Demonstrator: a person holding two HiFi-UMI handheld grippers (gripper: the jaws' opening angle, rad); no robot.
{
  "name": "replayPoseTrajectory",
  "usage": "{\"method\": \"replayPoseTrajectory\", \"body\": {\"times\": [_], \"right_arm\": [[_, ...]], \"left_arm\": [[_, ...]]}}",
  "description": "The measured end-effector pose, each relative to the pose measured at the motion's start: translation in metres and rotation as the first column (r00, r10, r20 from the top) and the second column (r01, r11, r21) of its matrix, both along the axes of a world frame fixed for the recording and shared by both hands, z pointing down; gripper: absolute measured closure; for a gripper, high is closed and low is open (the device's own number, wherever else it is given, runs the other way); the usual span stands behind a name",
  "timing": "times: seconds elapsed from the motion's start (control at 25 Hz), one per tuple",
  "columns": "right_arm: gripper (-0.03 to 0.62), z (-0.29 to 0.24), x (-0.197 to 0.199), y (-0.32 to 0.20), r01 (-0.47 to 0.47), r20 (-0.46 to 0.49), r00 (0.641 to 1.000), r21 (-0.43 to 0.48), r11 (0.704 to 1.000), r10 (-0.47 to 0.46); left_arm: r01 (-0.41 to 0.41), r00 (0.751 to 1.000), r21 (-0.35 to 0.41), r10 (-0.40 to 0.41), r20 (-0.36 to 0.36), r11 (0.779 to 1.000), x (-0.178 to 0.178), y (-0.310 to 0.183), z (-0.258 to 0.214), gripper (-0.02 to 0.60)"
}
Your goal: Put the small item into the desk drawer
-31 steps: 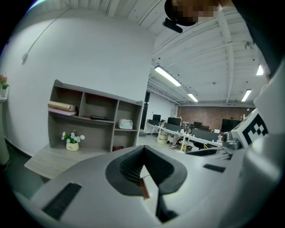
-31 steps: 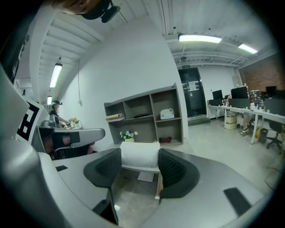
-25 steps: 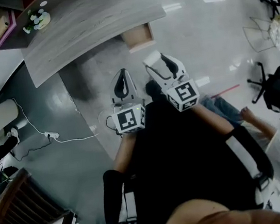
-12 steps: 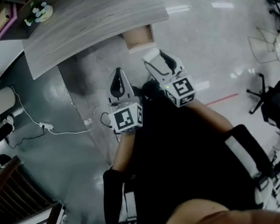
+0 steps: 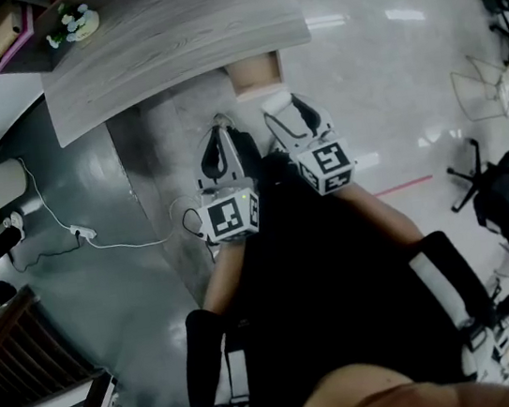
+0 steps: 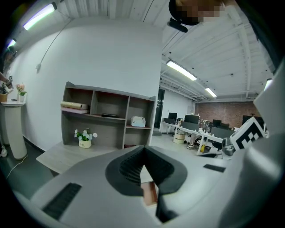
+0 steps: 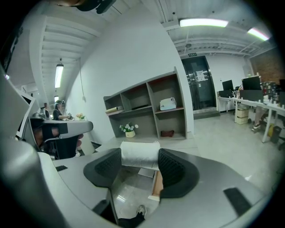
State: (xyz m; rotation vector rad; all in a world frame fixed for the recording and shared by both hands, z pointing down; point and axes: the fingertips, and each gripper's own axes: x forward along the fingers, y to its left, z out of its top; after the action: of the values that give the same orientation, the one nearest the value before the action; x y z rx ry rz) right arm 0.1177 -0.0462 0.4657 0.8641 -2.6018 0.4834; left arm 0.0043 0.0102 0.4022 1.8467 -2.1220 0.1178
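Observation:
My right gripper (image 7: pixel 139 156) is shut on a small white paper roll (image 7: pixel 140 154), which lies crosswise between the dark pads. Below it the open wooden drawer (image 7: pixel 156 183) juts from under the grey desk (image 5: pixel 164 41). In the head view the right gripper (image 5: pixel 279 106) holds the white roll (image 5: pixel 275 103) just short of the drawer (image 5: pixel 255 74). My left gripper (image 5: pixel 221 129) hovers beside it to the left, over the floor at the desk's edge. In its own view the left gripper (image 6: pixel 143 163) is shut with nothing held, and a strip of the drawer (image 6: pixel 149 194) shows under the pads.
A shelf unit (image 6: pixel 109 116) rises behind the desk, with a small flower pot (image 6: pixel 84 139) on the desktop and a white appliance (image 6: pixel 138 121) on a shelf. A white cable and power strip (image 5: pixel 80 234) lie on the floor at left. An office chair (image 5: pixel 501 191) stands at right.
Both grippers have edged forward toward the desk and the open drawer. The right one keeps its hold on the white roll.

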Motion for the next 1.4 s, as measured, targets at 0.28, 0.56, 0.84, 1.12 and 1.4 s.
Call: {"method": "replayPoseTrajectory", "body": {"times": [0.28,0.56,0.84,1.12,1.4], "right_arm": [[0.335,0.017,-0.008,-0.015,-0.038,-0.027,0.999,-0.016,0.999,0.037],[0.335,0.053,-0.028,-0.033,-0.058,-0.091,0.994,-0.051,0.997,0.054],[0.333,0.092,-0.042,-0.050,-0.092,-0.151,0.986,-0.136,0.986,0.071],[0.335,0.130,-0.050,-0.062,-0.115,-0.205,0.976,-0.183,0.976,0.076],[0.335,0.171,-0.055,-0.070,-0.139,-0.259,0.963,-0.244,0.960,0.074]], "left_arm": [[-0.004,1.000,0.000,0.004,-0.027,1.000,-0.014,-0.015,0.001,0.581],[-0.014,0.998,-0.023,0.013,-0.054,1.000,-0.033,-0.031,0.015,0.581],[-0.024,0.998,-0.030,0.022,-0.060,0.999,-0.051,-0.050,0.024,0.581],[-0.024,0.997,-0.038,0.021,-0.072,0.999,-0.062,-0.065,0.032,0.581],[-0.026,0.997,-0.044,0.022,-0.080,0.999,-0.063,-0.074,0.038,0.581]]}}
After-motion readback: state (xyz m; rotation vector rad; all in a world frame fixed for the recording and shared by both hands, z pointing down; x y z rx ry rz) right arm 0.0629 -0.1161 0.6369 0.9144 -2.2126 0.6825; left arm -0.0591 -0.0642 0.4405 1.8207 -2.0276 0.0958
